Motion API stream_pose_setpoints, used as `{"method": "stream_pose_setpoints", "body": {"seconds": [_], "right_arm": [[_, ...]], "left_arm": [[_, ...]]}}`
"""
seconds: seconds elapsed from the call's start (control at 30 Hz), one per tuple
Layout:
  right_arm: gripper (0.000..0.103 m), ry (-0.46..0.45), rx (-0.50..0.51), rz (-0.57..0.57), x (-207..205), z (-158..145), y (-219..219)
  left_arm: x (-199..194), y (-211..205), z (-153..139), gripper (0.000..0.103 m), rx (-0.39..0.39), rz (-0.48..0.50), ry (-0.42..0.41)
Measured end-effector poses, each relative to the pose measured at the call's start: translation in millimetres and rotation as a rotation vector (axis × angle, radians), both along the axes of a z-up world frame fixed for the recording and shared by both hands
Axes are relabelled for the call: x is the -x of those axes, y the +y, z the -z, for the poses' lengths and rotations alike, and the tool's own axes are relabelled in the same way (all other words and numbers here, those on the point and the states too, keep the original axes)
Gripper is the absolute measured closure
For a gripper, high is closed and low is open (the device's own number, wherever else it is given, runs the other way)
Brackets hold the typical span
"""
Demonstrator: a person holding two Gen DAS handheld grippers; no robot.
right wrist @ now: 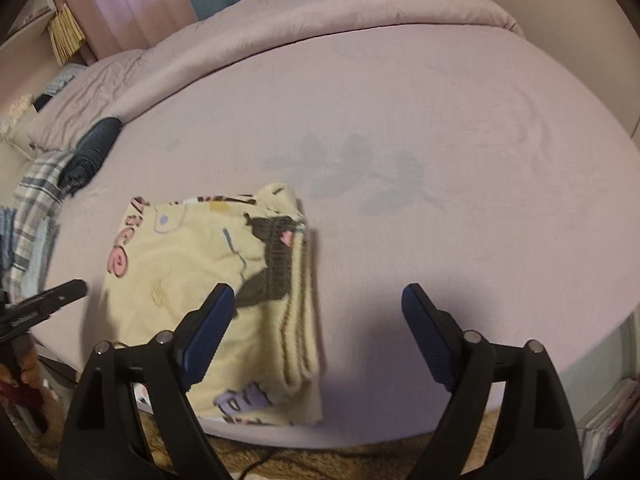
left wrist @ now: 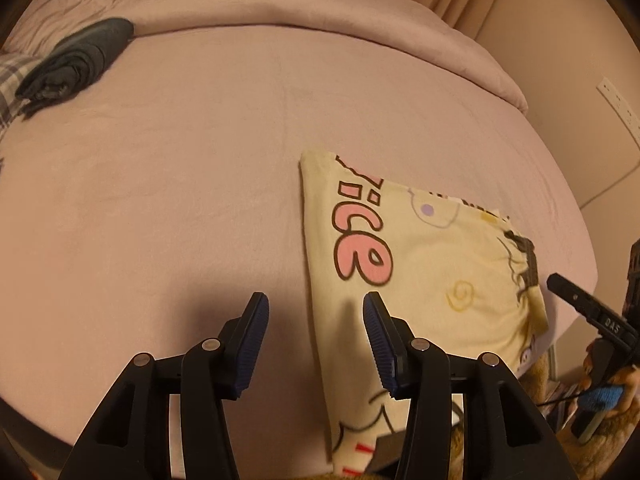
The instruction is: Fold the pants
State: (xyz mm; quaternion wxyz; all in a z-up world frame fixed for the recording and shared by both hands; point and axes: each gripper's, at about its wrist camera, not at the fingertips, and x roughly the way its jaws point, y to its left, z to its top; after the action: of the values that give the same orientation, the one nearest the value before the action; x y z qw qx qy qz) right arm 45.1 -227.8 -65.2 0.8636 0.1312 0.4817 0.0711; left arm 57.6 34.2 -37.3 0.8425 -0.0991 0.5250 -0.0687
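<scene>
The left gripper (left wrist: pixel 316 312) hangs with fingers apart and empty, the folded yellow pants (left wrist: pixel 420 264) lying on the bed (left wrist: pixel 180 180) just ahead to its right. The right gripper (right wrist: pixel 318 306) is spread wide, pants ahead to its left.

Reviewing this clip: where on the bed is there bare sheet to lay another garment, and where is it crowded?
Bare sheet runs wide between the folded yellow pants and the turned-back duvet, and on to the bed's right edge. It is crowded at the left edge, where a rolled dark garment lies beside plaid clothes. Both grippers, left and right, are open.
</scene>
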Motion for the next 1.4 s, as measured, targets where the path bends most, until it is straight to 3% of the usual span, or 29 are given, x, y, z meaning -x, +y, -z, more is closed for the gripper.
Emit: {"method": "stream_pose_setpoints", "body": {"seconds": [0.23,0.5,0.7,0.87,0.93,1.07,1.3,1.4], "right_arm": [[0.016,0.078,-0.052,-0.02,-7,29,4],[0.014,0.051,-0.114,-0.042,-8,36,3],[0.015,0.029,-0.177,-0.118,-12,42,31],[0.015,0.02,-0.163,-0.127,-12,42,47],[0.022,0.022,-0.159,-0.122,-12,41,45],[0.035,0.055,-0.16,-0.115,-9,37,35],[0.036,0.11,-0.309,-0.124,4,48,4],[0.036,0.121,-0.361,-0.128,4,53,1]], "left_arm": [[-14,2,30,0.054,0.077,-0.012,0.083],[-13,1,37,0.048,0.152,-0.01,0.077],[-12,-21,42,0.048,0.231,0.093,0.072],[-15,-29,44,0.049,0.253,0.099,0.073],[-15,-27,43,0.056,0.245,0.096,0.073],[-11,-18,42,0.056,0.272,0.093,0.091],[-3,1,47,0.056,0.32,0.098,0.135],[-5,-3,48,0.056,0.281,0.119,0.138]]}}
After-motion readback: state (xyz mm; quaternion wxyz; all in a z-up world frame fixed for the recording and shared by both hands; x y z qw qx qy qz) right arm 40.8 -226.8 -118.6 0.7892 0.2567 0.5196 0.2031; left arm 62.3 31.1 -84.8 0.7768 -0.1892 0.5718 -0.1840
